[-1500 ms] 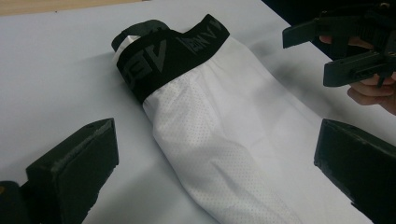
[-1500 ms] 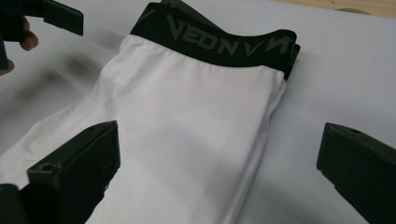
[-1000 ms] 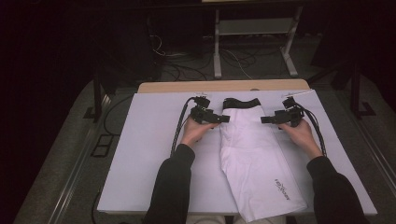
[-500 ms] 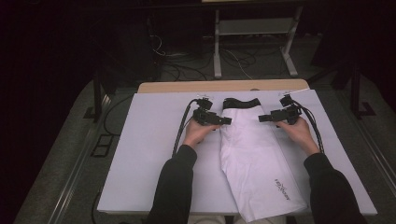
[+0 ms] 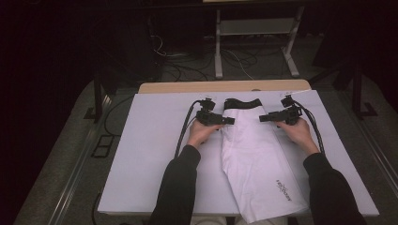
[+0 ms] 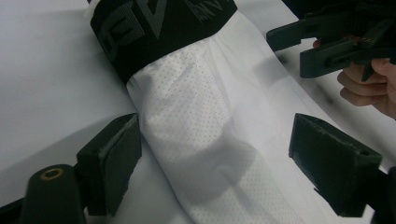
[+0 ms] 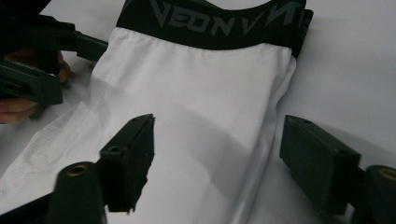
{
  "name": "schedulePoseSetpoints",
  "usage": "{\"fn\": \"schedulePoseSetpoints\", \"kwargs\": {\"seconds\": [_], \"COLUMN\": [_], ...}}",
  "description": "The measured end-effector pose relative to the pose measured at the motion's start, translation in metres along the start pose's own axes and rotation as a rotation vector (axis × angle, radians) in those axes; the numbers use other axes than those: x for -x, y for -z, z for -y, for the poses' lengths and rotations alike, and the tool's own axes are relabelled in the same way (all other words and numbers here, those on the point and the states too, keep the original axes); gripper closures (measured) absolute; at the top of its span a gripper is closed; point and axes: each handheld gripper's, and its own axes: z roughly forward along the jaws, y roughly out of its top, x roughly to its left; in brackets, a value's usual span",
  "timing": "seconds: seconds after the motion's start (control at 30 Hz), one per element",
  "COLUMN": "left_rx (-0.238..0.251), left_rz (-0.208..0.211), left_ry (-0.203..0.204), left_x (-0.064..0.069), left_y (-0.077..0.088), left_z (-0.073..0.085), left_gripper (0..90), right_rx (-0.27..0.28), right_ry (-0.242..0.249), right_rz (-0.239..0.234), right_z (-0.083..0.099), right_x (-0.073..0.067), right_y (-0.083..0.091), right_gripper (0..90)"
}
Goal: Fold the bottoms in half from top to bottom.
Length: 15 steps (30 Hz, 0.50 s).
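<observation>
I judge the work at an early stage: the white, finely perforated sports garment with the black elastic waistband (image 5: pixel 256 150) lies flat and lengthwise on the pale grey table sheet (image 5: pixel 141 154), not yet folded, and neither claw has a grip on it. The left gripper (image 5: pixel 228 121) sits at the garment's left edge just below the waistband; in the left gripper view the fabric edge lies between its jaws, which stand fairly wide and have just been closing, pads not yet pressing. The right gripper (image 5: pixel 264 118) mirrors it at the opposite edge; in the right gripper view the folded side hem lies between its jaws, likewise part-open, just closing, and clear of the cloth. Remaining, as I read it: pinch both edges, then lift or fold. Material notes: the cloth (image 6: pixel 196 116) is thin mesh with a pinhole pattern, soft, lightly creased; the waistband (image 7: pixel 210 21) is thicker, matte, woven with grey lettering; a small dark logo (image 5: pixel 283 190) is printed near the hem closest to the person.
</observation>
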Motion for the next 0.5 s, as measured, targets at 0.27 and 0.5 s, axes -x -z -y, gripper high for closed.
{"fn": "schedulePoseSetpoints", "kwargs": {"seconds": [0.27, 0.5], "left_rx": [0.019, 0.038], "left_rz": [0.008, -0.006], "left_ry": [0.020, 0.060], "left_x": [-0.005, -0.011], "left_y": [-0.005, -0.005], "left_z": [-0.001, -0.001], "left_gripper": [26.2, 42.0], "right_rx": [-0.001, 0.022], "right_ry": [-0.019, -0.041], "right_rz": [0.026, 0.033], "right_z": [0.002, 0.002], "right_x": [0.005, 0.007], "right_y": [-0.005, -0.009], "right_gripper": [40.7, 57.5]}}
